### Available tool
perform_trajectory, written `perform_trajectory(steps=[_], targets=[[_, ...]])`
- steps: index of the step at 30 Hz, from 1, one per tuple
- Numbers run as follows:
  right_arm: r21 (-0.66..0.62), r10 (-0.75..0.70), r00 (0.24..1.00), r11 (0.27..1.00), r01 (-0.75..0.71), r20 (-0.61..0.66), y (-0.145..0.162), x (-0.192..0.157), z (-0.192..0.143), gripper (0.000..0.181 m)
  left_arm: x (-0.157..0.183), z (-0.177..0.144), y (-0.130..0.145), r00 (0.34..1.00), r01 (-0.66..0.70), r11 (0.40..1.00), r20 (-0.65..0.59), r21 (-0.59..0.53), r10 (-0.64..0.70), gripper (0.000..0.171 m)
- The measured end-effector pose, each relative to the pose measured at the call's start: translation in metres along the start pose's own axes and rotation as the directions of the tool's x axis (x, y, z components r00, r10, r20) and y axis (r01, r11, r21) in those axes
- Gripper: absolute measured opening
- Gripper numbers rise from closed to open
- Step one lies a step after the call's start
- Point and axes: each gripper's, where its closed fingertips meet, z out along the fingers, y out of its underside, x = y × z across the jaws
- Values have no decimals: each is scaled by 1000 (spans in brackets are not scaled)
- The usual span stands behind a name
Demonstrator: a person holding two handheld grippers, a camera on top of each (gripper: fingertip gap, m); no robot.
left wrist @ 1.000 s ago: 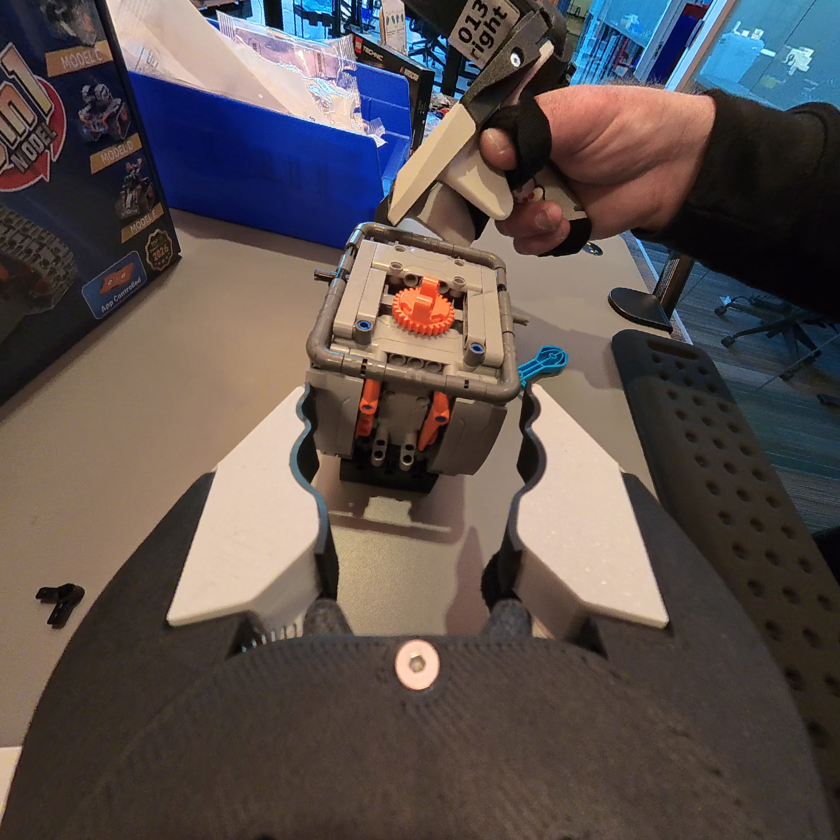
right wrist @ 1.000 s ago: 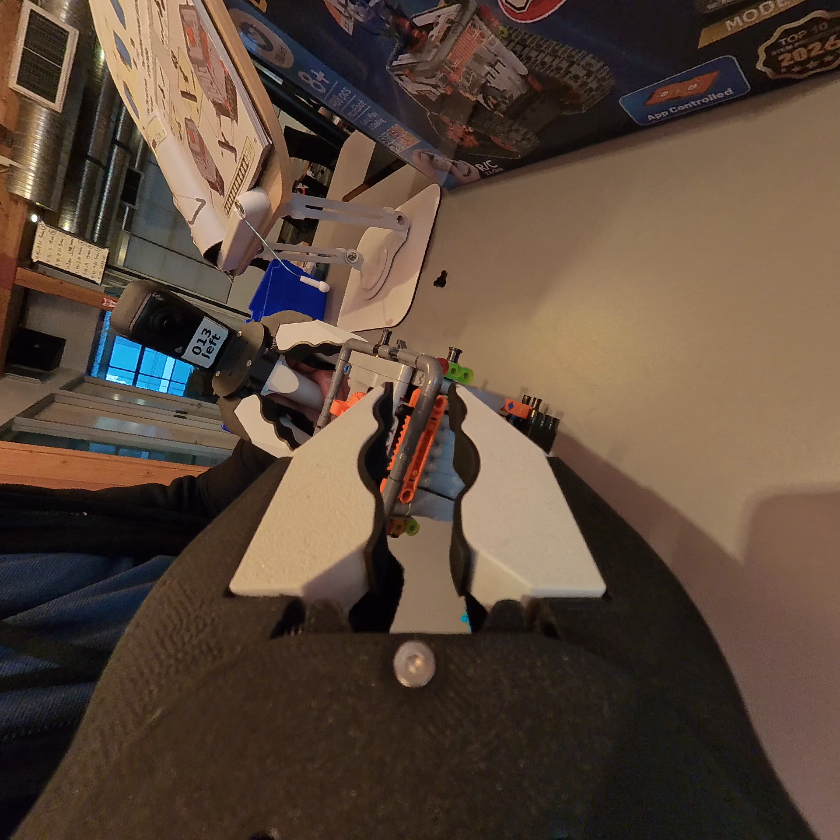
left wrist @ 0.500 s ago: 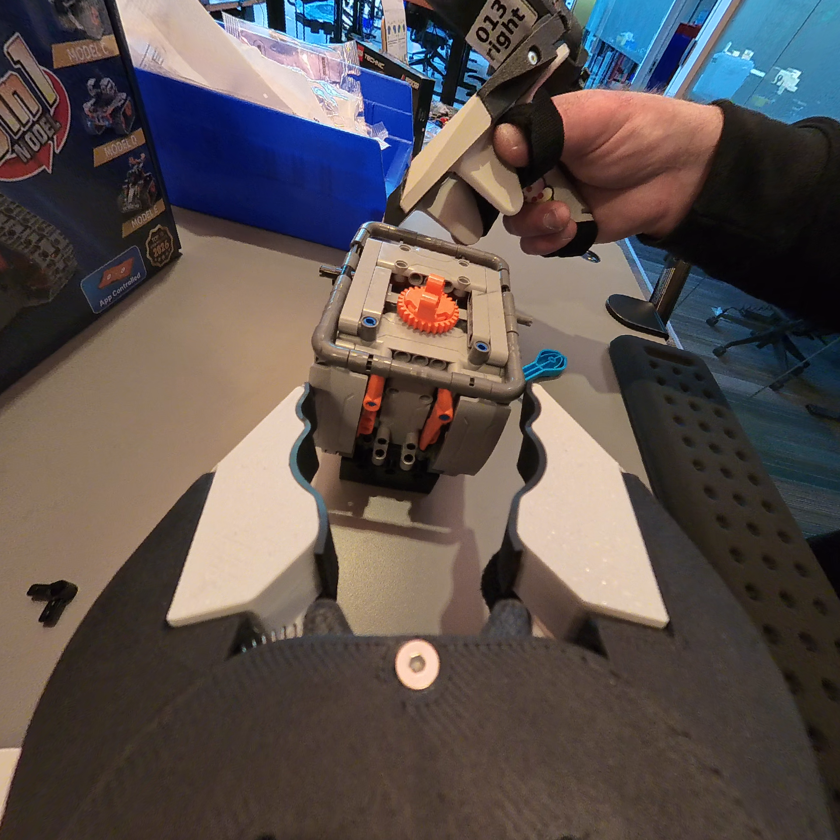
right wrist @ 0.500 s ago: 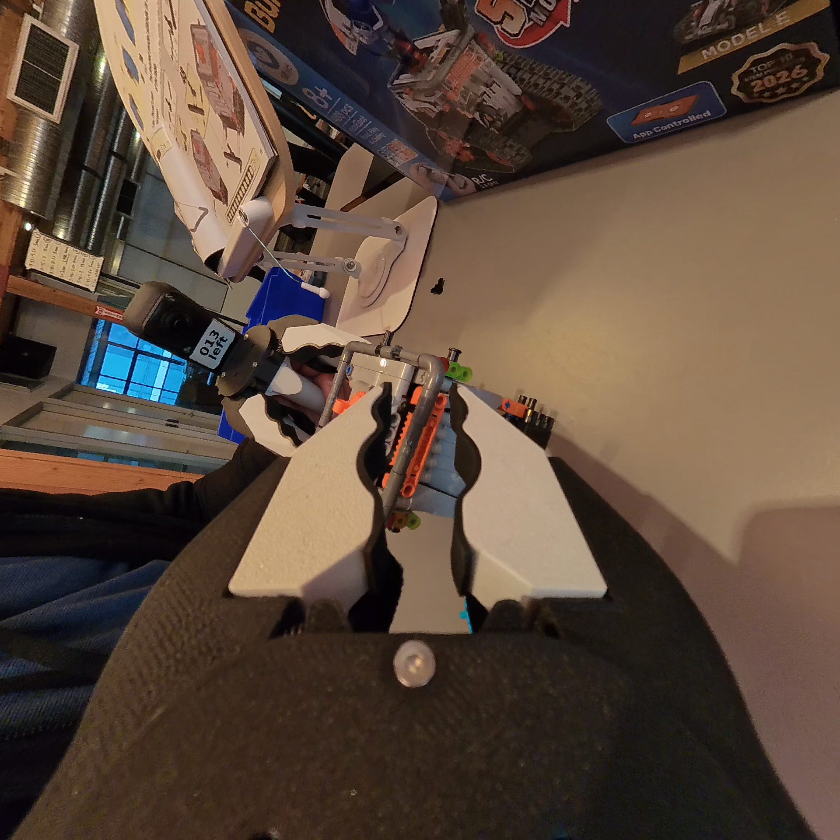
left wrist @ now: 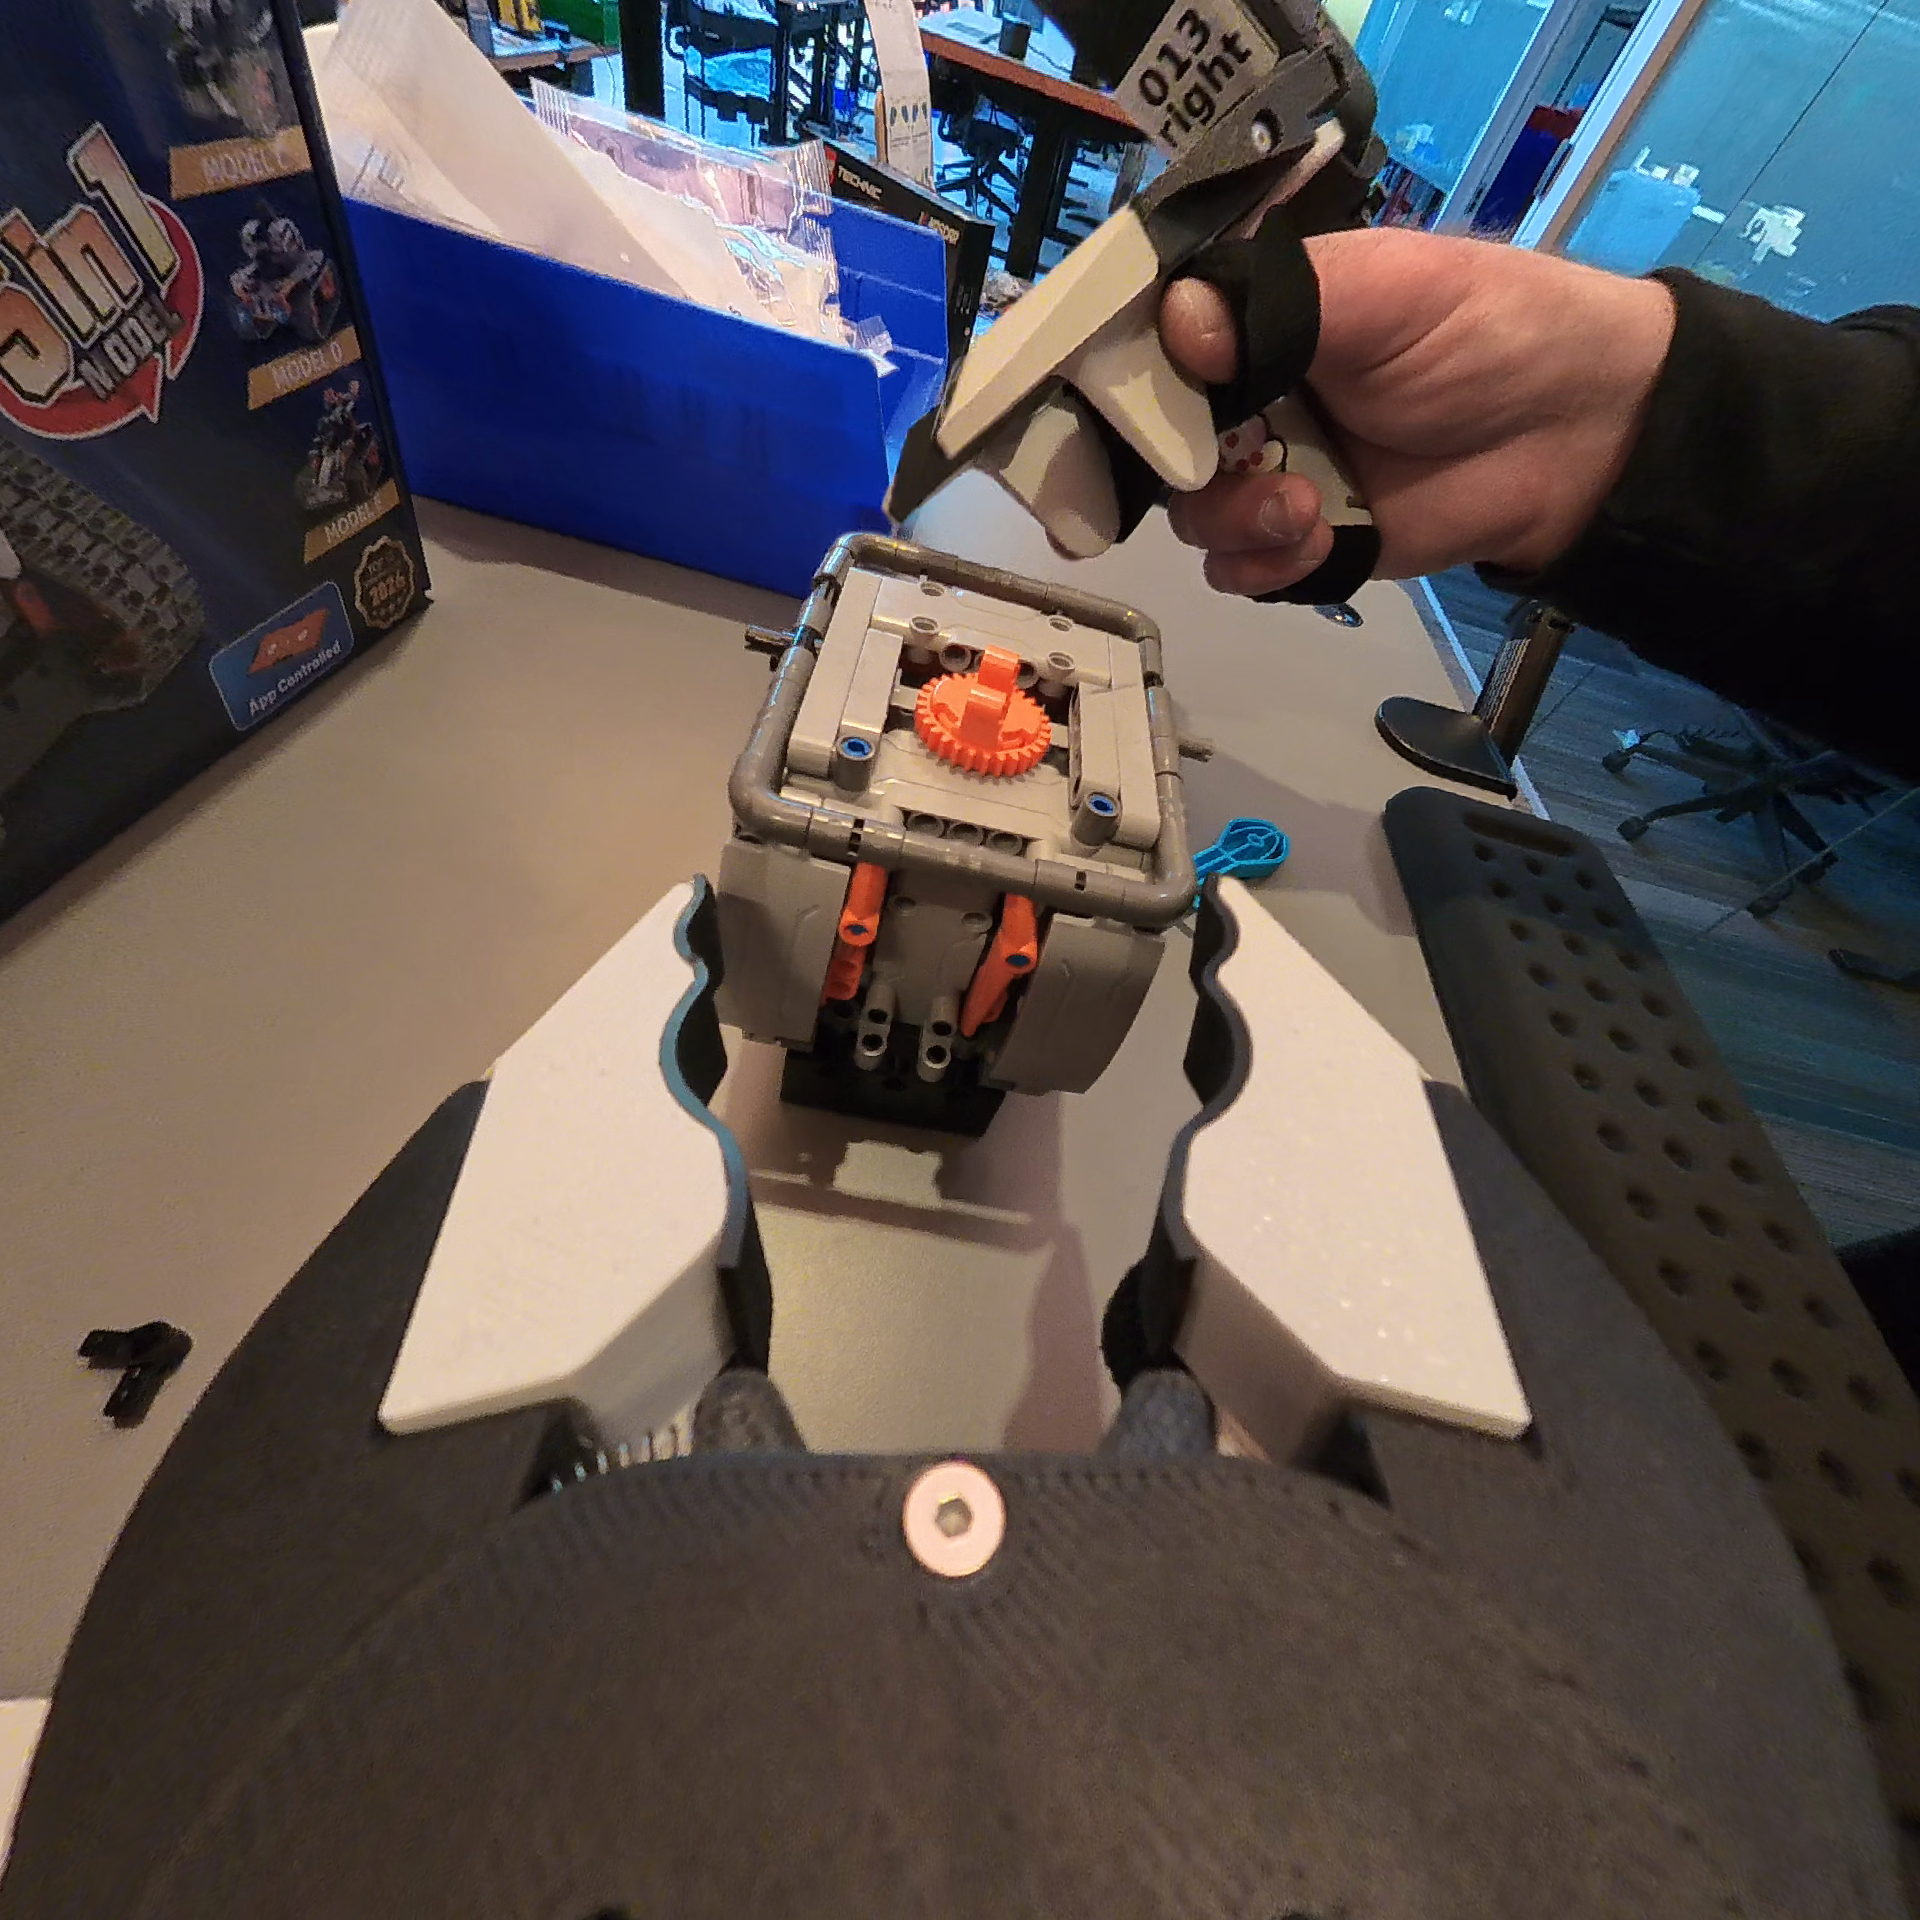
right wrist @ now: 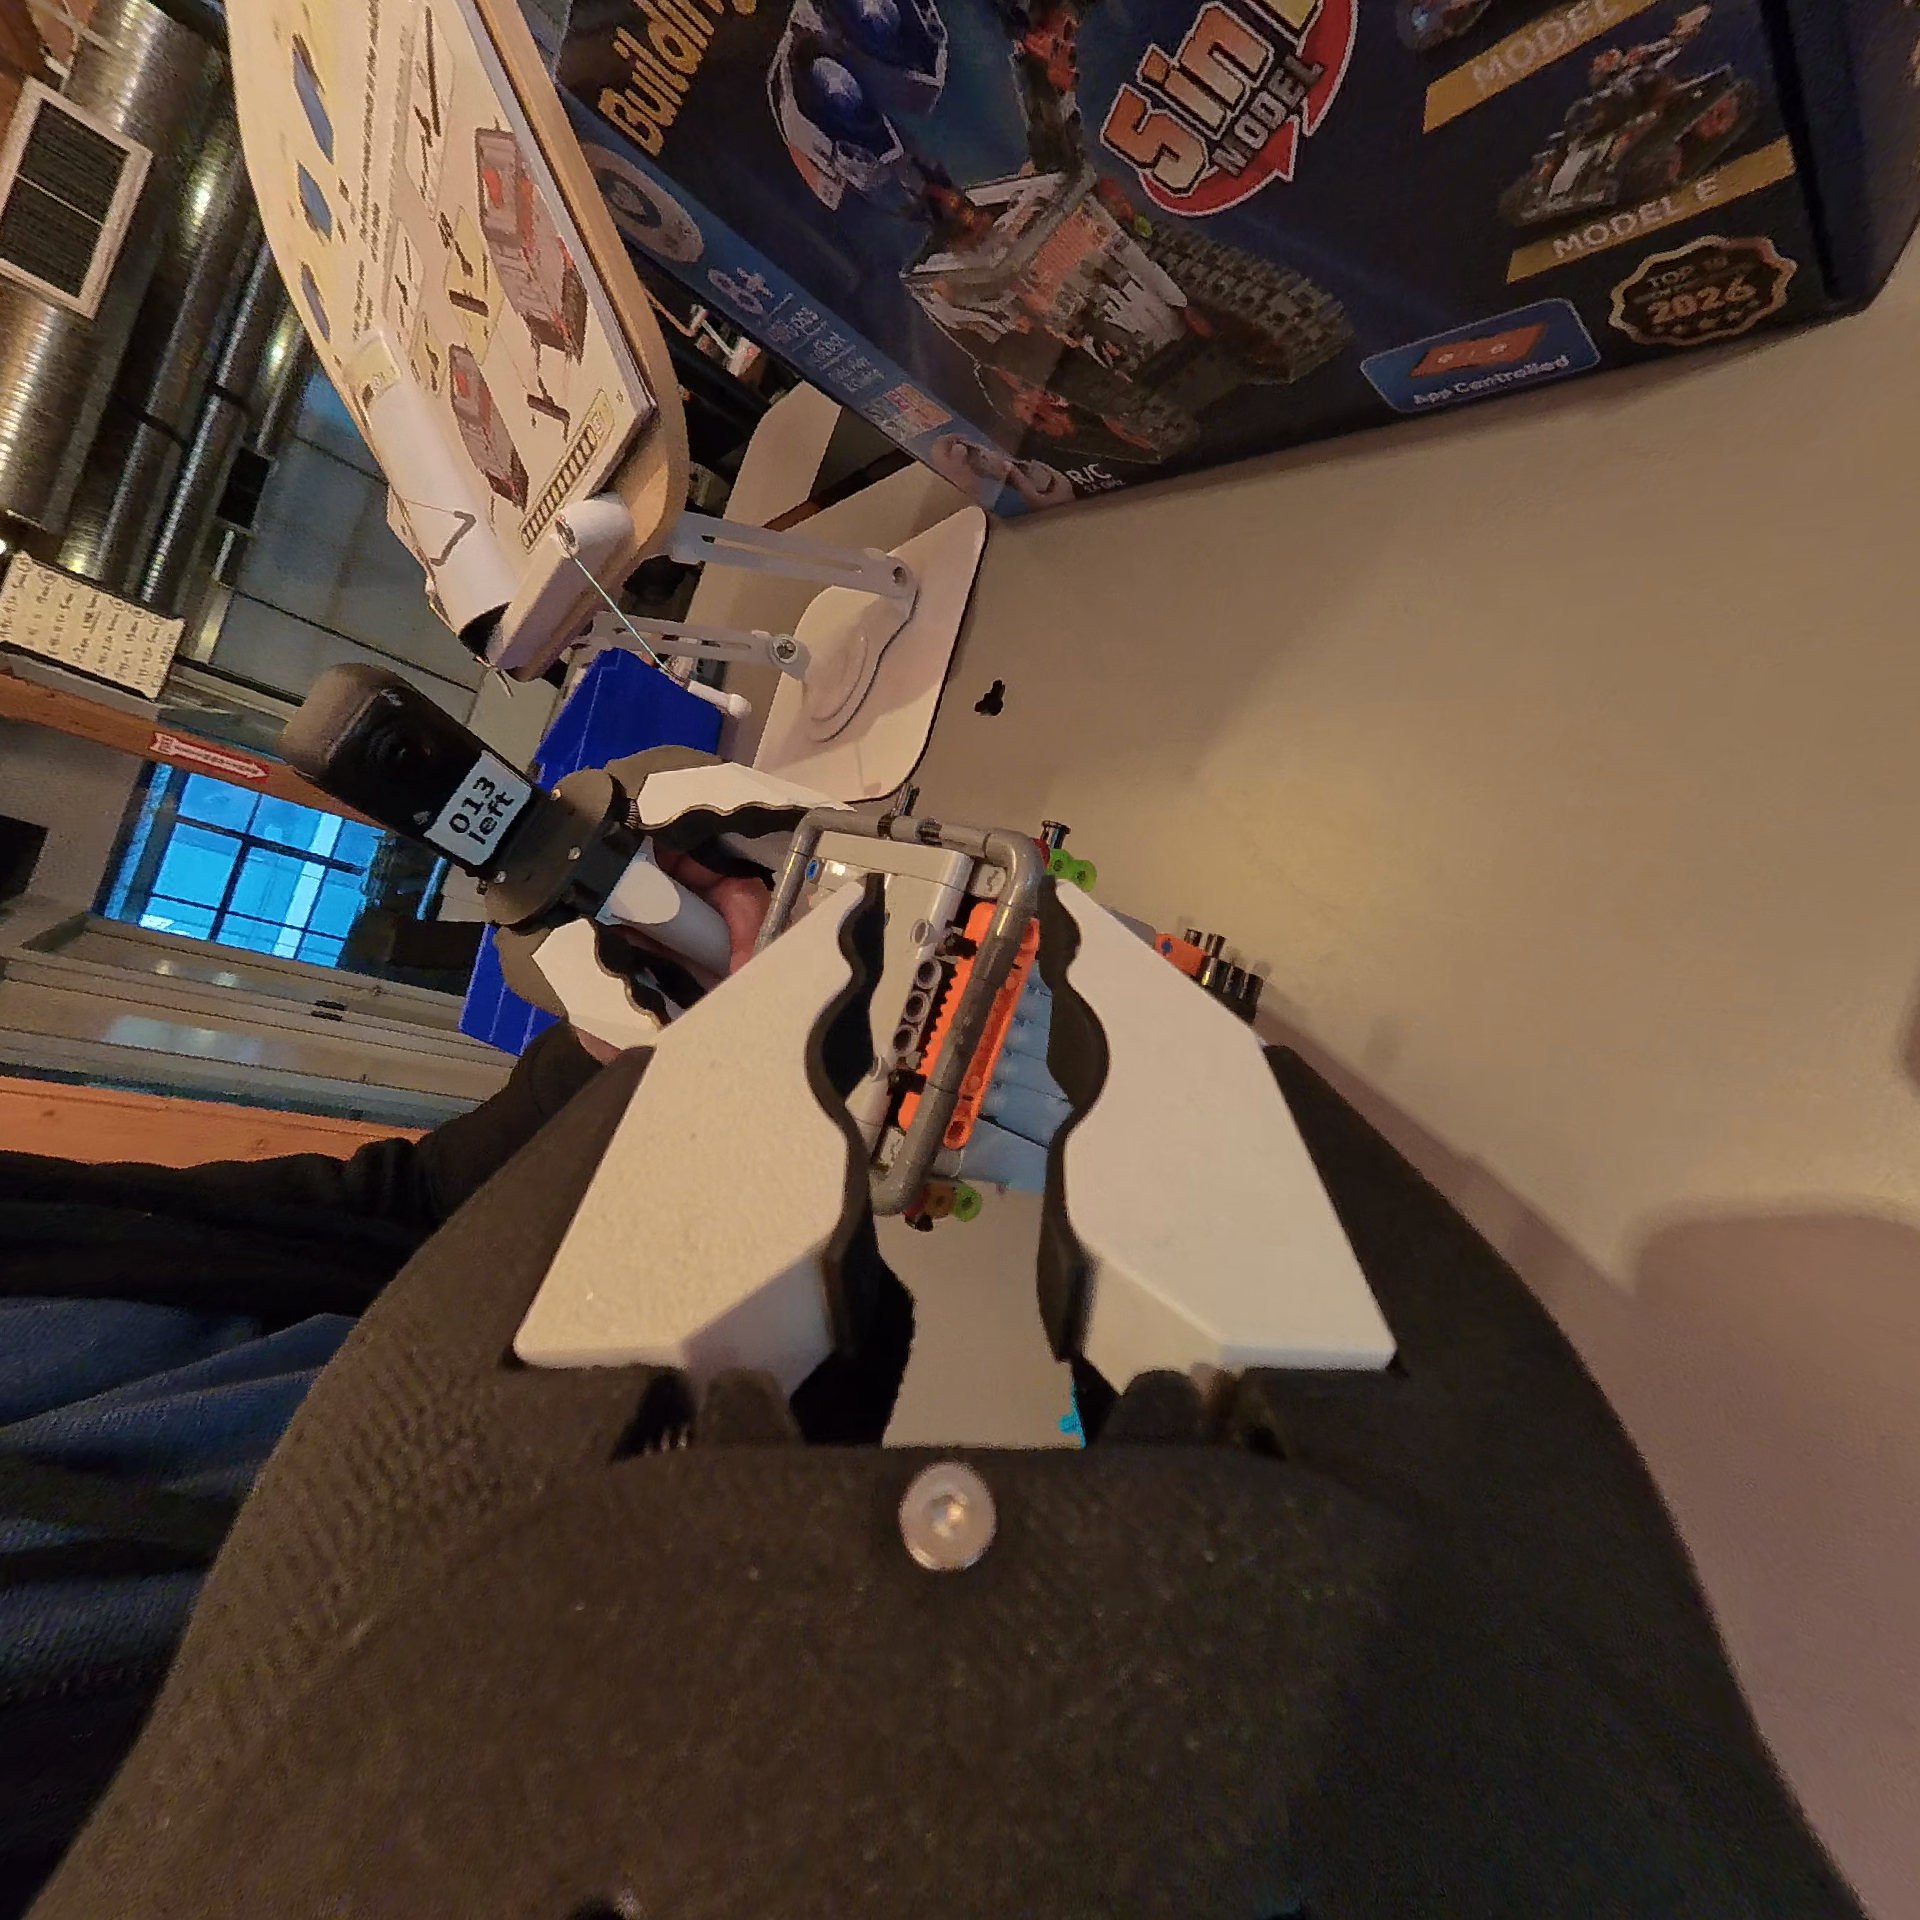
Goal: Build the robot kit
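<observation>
A tall dark-blue printed toy box (left wrist: 156, 436) stands at the left edge of the grey table (left wrist: 436, 831), apparently parked out of the working space, with a small black plastic connector (left wrist: 133, 1356) lying loose nearer the camera. In the middle the left gripper (left wrist: 951, 997) brackets the lower sides of the grey brick-built cube with an orange gear on top (left wrist: 956, 821), its white fingers spread to the cube's width and seemingly steadying it upright on the table (whether they actually press it I cannot tell). To the right, the right gripper (right wrist: 961, 940), turned on its side, hangs just above the cube's far top edge with its jaws parted and empty around the grey tube frame (right wrist: 961, 1039), while a small blue plastic tool (left wrist: 1242, 847) lies just beside the cube.
</observation>
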Motion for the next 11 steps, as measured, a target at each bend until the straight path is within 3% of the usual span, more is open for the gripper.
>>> perform_trajectory(steps=[11], targets=[[4, -20, 998, 1000, 21, -64, -3, -2, 6, 30, -2, -3, 0, 1000, 27, 1000, 4, 11, -27, 90]])
